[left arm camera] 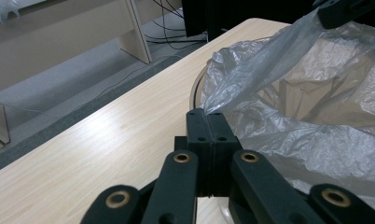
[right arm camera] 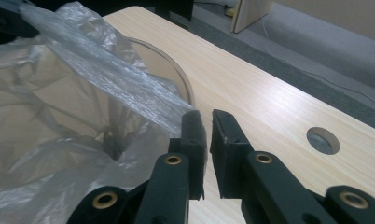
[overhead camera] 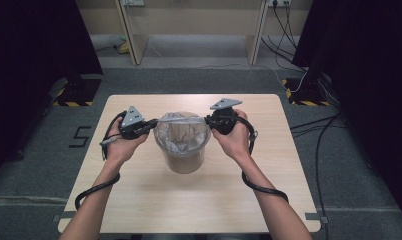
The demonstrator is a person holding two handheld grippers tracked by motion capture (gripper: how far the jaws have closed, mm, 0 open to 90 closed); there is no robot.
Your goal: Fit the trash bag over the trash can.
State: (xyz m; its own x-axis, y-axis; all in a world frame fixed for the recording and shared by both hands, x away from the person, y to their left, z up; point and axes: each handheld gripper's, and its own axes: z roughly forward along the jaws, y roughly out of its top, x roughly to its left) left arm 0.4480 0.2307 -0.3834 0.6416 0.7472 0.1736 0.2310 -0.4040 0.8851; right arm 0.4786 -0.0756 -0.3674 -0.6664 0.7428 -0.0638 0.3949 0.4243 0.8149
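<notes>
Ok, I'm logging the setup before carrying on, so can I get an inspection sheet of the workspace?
Surface: wooden table, one round hole in it.
Job's things: clear bin mid-table, thin plastic bag lining it.
Clutter: nothing seen.
Grippers: left gripper shut on the bag's edge; right gripper jaws slightly apart, bag edge at one jaw.
Cables: gripper cable along each forearm; floor cables at right.
Surroundings: grey floor, black curtains, painted 5.
</notes>
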